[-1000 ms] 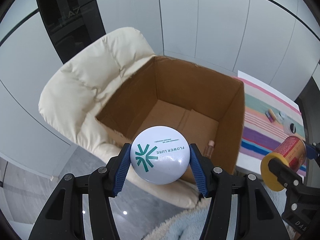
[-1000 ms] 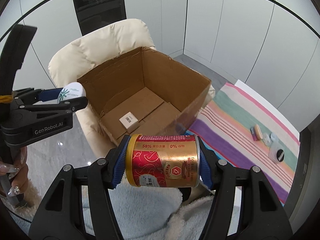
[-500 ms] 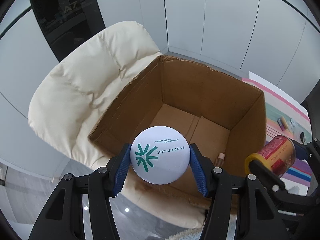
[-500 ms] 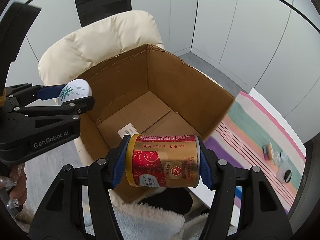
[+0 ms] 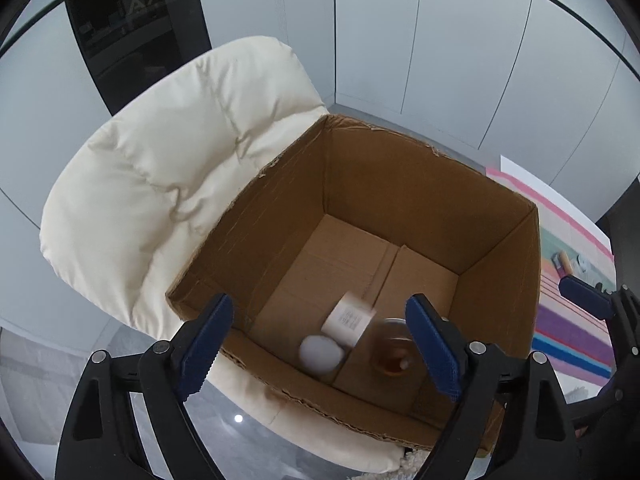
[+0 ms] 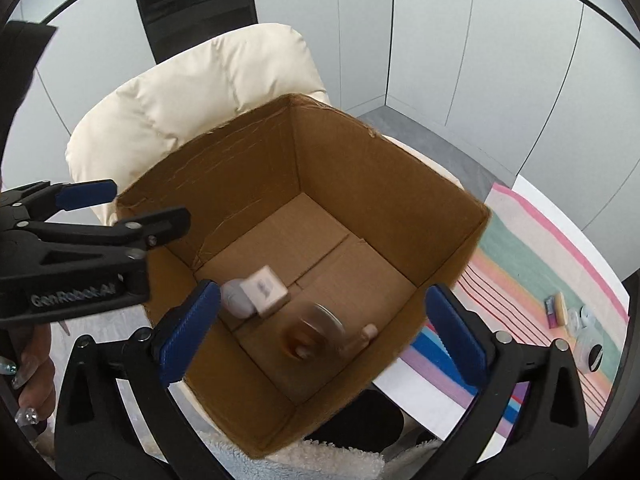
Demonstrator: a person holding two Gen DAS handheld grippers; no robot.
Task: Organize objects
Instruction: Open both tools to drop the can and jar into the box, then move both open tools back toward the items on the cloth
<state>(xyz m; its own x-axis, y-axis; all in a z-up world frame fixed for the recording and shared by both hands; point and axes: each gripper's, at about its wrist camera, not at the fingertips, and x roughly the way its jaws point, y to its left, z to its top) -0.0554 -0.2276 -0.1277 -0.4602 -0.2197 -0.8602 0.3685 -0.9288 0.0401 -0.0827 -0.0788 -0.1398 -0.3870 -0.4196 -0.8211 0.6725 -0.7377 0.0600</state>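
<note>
Release on both sides, same moment. Half a second back each gripper carried its load above the box; now both loads are inside it.

Left gripper (image 5: 316,346), lower centre of the left view: jaws opening, wide, nothing between them. The white puck (image 5: 322,354) it held lies on the box (image 5: 280,184) floor at the near wall, touching the small white carton (image 5: 349,320), which is blurred and may have been knocked.

Right gripper (image 6: 320,334), lower centre of the right view: jaws opening, at their widest, empty. The can (image 6: 314,334) it held is a motion-smeared brown ring low in the box, so I judge it falling or rolling, not settled. Beside it on the right a small pale tube (image 6: 366,334).

Box sits on the cream chair (image 5: 160,184), left of frame.

Meaning for the task: two more items boxed. Remaining: small items (image 6: 576,316) on the striped mat (image 6: 540,264), right edge of frame, well apart from the box. Next step is probably a return to the mat once the can comes to rest.
</note>
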